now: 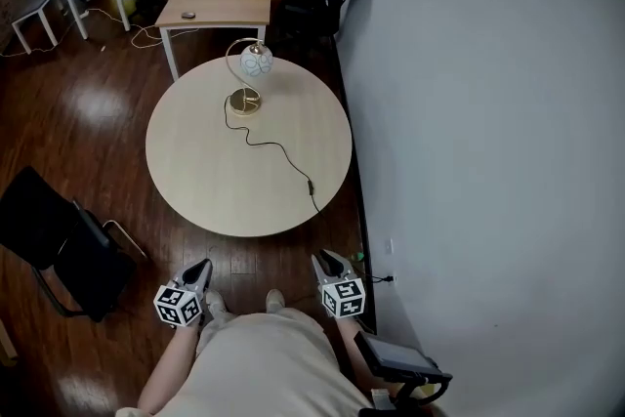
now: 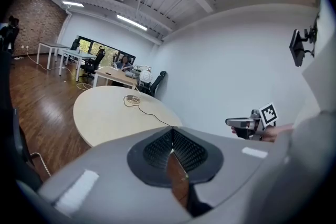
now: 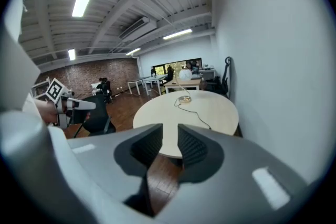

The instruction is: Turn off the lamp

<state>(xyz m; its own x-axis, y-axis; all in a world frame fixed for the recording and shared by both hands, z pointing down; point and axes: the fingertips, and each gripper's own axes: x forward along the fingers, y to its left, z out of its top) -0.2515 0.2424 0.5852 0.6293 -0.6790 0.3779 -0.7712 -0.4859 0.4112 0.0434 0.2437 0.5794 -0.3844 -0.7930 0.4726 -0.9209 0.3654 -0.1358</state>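
Note:
A lamp (image 1: 256, 62) with a white globe shade and a brass base stands at the far side of the round pale table (image 1: 195, 161). Its black cord (image 1: 283, 151) runs toward me and ends at an inline switch (image 1: 312, 186) near the table's near edge. Both grippers hang off the table in front of my body. My left gripper (image 1: 202, 266) has its pads (image 2: 157, 147) pressed together with nothing between them. My right gripper (image 1: 324, 258) stands open and empty, a gap showing between its pads (image 3: 191, 144). The lamp (image 3: 185, 75) is far ahead of it.
A white wall (image 1: 488, 112) runs along the right, close to the table. A black chair (image 1: 59, 249) stands at the left on the wooden floor. Behind the table are desks (image 1: 220, 0) with a person seated. A black device (image 1: 400, 361) sits at my lower right.

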